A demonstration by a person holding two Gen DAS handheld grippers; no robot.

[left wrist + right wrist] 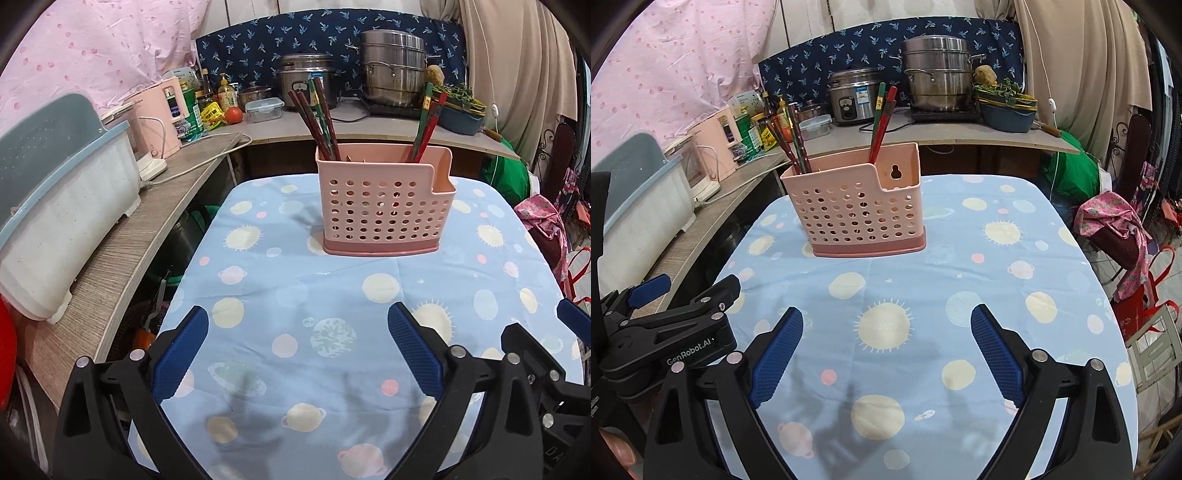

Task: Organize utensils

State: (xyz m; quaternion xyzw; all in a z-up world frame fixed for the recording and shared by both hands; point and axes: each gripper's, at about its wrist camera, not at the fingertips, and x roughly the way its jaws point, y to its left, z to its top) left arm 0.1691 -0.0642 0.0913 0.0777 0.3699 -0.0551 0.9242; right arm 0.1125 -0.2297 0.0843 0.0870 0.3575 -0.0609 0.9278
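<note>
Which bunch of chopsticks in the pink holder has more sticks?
The left bunch: several dark red sticks and a green one. The right bunch shows only about two or three.

I see 2 steel pots [393, 68] and a tomato [233, 115] on the counter [280, 129] behind my table [332, 295].

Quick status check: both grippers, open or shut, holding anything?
Left gripper: open, holding nothing, above the tablecloth.
Right gripper: open, holding nothing.
</note>
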